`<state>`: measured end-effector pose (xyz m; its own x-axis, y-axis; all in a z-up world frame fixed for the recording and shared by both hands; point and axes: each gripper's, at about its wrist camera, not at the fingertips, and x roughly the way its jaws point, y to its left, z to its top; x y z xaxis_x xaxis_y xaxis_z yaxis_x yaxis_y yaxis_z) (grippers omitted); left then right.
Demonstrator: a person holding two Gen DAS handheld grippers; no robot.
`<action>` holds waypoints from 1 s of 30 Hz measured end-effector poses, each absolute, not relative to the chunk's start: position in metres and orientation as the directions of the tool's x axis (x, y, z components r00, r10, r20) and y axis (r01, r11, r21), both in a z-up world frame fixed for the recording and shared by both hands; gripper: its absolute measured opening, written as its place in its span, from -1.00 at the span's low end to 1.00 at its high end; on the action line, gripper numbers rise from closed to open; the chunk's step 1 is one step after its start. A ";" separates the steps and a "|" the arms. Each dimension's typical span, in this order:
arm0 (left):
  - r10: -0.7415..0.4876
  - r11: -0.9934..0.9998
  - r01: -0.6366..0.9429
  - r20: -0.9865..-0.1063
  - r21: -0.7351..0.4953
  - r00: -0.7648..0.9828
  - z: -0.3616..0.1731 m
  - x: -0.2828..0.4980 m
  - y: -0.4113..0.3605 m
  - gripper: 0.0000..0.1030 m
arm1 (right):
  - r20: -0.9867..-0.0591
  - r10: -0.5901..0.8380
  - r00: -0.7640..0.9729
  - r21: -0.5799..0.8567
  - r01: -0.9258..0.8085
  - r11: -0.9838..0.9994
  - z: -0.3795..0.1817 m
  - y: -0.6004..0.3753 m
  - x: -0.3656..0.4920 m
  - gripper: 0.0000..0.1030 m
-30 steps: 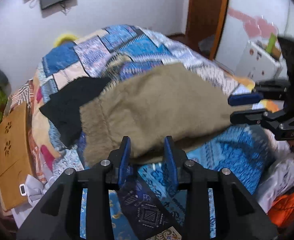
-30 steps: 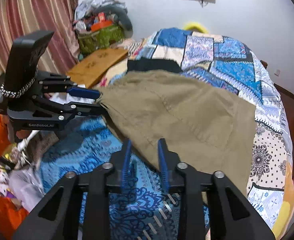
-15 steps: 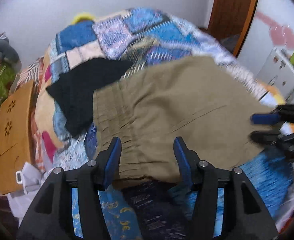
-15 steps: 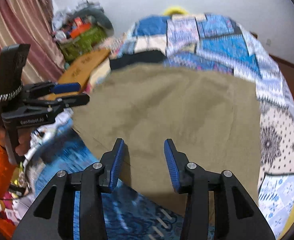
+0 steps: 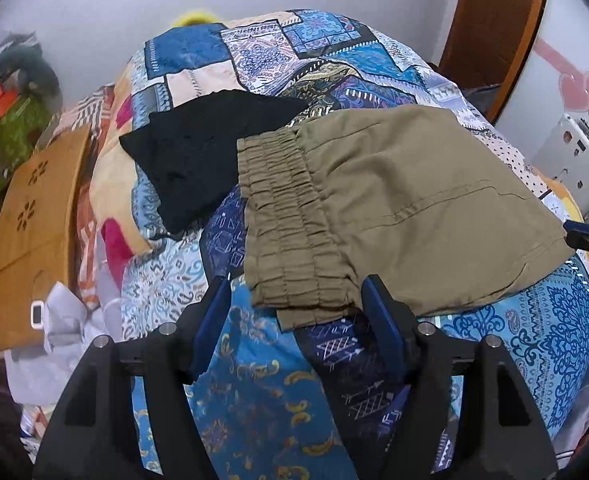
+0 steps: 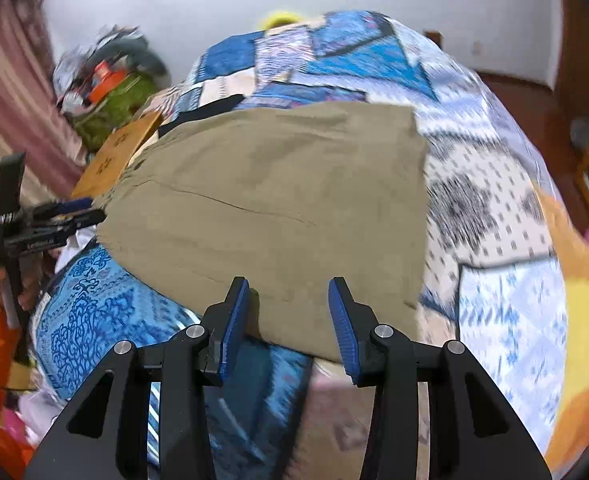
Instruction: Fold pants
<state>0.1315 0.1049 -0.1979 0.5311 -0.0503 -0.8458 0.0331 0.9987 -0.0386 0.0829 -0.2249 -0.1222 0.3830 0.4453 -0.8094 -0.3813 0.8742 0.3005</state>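
Observation:
The olive-khaki pants (image 5: pixel 394 204) lie folded flat on the patchwork bed cover (image 5: pixel 278 52), with the elastic waistband (image 5: pixel 286 232) toward the left. My left gripper (image 5: pixel 298 320) is open and empty, just short of the waistband's near corner. In the right wrist view the pants (image 6: pixel 278 200) spread across the bed, and my right gripper (image 6: pixel 288 320) is open and empty at their near edge. The left gripper also shows in the right wrist view (image 6: pixel 82 216), at the pants' left edge. The right gripper's tips show in the left wrist view (image 5: pixel 586 236).
A black garment (image 5: pixel 202 160) lies on the bed beside the waistband. A wooden board (image 5: pixel 34 208) leans at the bed's left side, with clutter and a green bag (image 5: pixel 6 140) behind it. A wooden door (image 5: pixel 494 28) and a white appliance (image 5: pixel 574 156) stand to the right.
Both grippers have opened and let go of the pants, which now lie flat on the bed. Both have drawn back to the pants' near edges.

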 end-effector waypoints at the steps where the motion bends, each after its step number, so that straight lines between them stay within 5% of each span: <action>1: -0.047 0.999 0.030 -0.848 -0.037 0.528 -0.200 0.131 0.104 0.36 | -0.803 0.457 0.382 0.322 -0.369 0.872 -0.125 -0.232 0.080 -0.22; 17: 0.044 0.999 -0.048 -0.813 0.019 0.581 -0.151 0.186 0.121 0.40 | -0.775 0.425 0.468 0.283 -0.345 0.895 -0.098 -0.241 0.123 -0.02; 30: 0.039 0.995 -0.096 -0.859 -0.012 0.511 -0.179 0.281 0.132 0.65 | -0.787 0.365 0.498 0.221 -0.325 0.920 -0.117 -0.243 0.245 0.04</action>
<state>0.2812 0.1319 -0.1791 0.5113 0.0386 -0.8586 -0.0957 0.9953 -0.0123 0.2449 -0.2429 -0.1174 0.4980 0.3649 -0.7867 -0.3247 0.9196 0.2209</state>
